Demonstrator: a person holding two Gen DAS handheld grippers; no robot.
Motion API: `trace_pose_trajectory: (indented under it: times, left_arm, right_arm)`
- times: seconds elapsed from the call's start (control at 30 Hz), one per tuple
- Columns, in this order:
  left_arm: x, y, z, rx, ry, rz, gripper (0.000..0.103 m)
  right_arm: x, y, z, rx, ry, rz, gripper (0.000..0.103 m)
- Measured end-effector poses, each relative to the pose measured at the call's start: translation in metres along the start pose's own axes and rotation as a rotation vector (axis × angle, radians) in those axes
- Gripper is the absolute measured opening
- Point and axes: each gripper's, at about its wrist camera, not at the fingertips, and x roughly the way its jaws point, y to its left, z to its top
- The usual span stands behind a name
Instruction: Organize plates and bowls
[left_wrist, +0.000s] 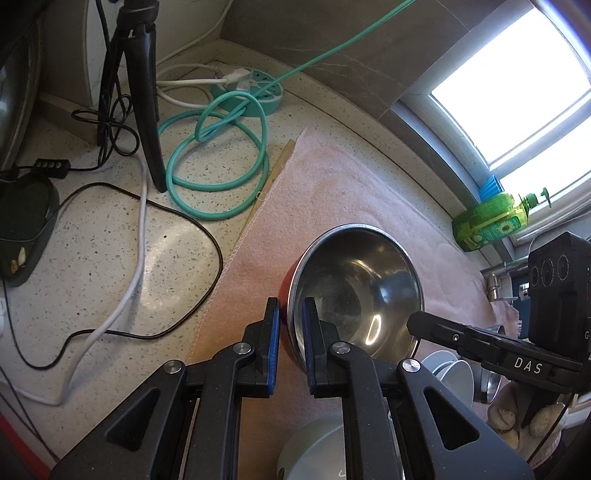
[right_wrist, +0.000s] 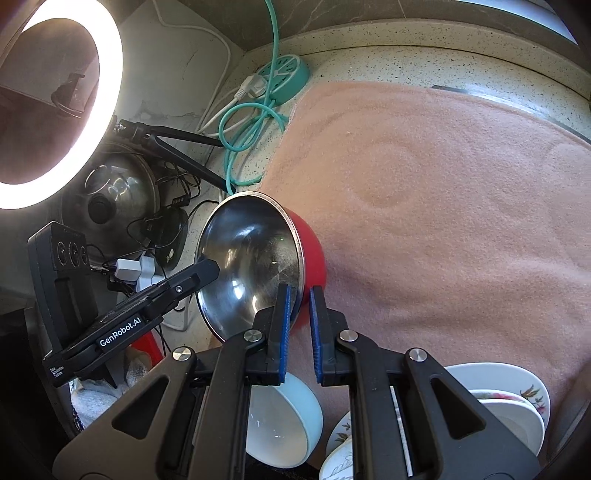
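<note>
While both grippers clamp rim, red steel bowl (right_wrist: 255, 258) holds nothing.

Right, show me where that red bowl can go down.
The red bowl is shut in both the left gripper and the right gripper. The pink towel beyond it lies bare up to the window side. Crowded: cables on the counter, white dishes near the grippers.

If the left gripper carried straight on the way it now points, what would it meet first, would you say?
The left gripper is already shut on the rim of the red steel bowl; beyond that, probably the pink towel, though depth is unclear.
</note>
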Motion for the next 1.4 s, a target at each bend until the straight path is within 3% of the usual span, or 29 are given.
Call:
trace_pose_trajectory:
  times: [0.77,1.4]
  left_arm:
    - [-0.032,-0.092,-0.022,0.147,-0.037,-0.125,0.01]
    - [-0.005,-0.194,-0.05,0.308,0.036,-0.242,0.01]
  right_arm:
    - [-0.112,-0.046,-0.05,0.068,-0.141,0.002,0.01]
    - [-0.198,-0.122,-0.103,0.195,-0.249,-0.076,0.01]
